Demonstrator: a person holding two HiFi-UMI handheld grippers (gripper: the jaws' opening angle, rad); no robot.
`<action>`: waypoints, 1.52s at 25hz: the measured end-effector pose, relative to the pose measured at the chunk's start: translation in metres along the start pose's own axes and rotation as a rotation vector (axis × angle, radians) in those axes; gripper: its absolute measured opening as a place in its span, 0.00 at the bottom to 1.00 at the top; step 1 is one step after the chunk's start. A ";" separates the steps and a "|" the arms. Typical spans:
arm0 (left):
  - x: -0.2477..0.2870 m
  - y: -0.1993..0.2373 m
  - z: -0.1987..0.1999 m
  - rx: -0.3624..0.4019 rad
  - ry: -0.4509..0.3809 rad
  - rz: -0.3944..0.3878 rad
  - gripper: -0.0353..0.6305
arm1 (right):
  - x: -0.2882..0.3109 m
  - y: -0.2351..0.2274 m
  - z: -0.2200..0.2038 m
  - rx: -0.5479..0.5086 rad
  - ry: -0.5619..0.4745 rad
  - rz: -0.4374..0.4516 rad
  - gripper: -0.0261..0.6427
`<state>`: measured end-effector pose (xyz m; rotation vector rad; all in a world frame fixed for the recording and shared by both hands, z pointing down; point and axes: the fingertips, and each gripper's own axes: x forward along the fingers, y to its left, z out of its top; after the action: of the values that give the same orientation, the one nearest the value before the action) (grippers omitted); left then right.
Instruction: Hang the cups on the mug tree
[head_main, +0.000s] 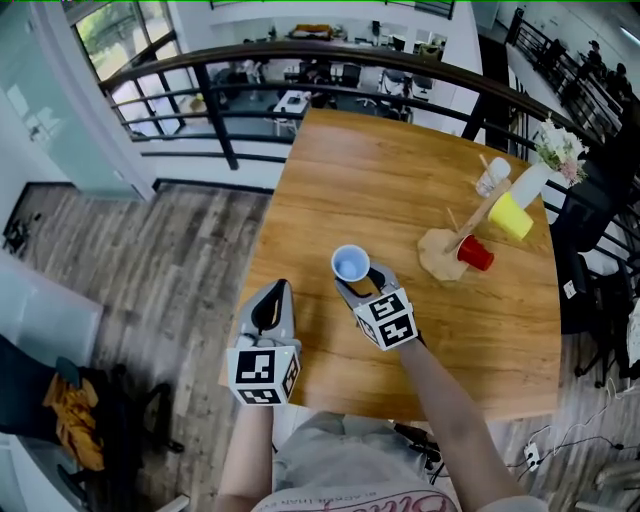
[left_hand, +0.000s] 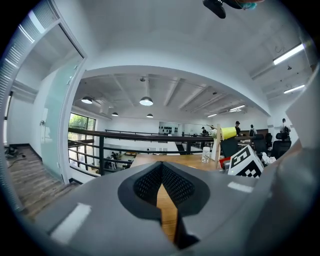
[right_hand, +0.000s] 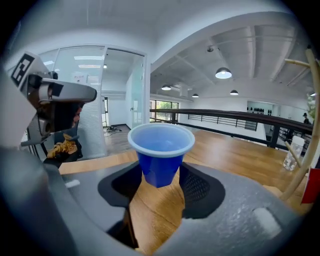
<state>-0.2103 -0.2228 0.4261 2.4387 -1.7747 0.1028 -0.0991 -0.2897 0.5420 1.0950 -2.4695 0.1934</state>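
A blue cup (head_main: 350, 264) with a white rim stands upright between the jaws of my right gripper (head_main: 362, 283), which is shut on its lower wall. In the right gripper view the blue cup (right_hand: 161, 152) hangs above the wood, gripped by my right gripper (right_hand: 160, 174). The wooden mug tree (head_main: 468, 232) stands at the right of the table, with a yellow cup (head_main: 510, 215) and a red cup (head_main: 475, 253) hanging on its pegs. My left gripper (head_main: 272, 300) hovers by the table's near left edge, shut and holding nothing; its pads (left_hand: 150, 182) meet at the tips.
A clear glass (head_main: 492, 177) and a white vase of flowers (head_main: 545, 160) stand behind the tree. The table (head_main: 360, 180) ends at a black railing (head_main: 300, 55) at the far side. The person's lap is below the near edge.
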 end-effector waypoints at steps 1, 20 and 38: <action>0.001 -0.004 0.001 -0.001 -0.001 -0.002 0.07 | -0.006 0.001 0.001 0.000 -0.003 0.010 0.39; 0.005 -0.092 0.025 0.004 -0.032 -0.004 0.07 | -0.099 -0.047 0.016 0.164 -0.076 0.103 0.39; 0.015 -0.136 0.051 0.054 -0.074 0.026 0.07 | -0.134 -0.122 0.036 0.521 -0.140 0.176 0.39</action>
<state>-0.0777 -0.2026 0.3693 2.4875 -1.8587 0.0640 0.0583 -0.2925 0.4449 1.1103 -2.7201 0.8810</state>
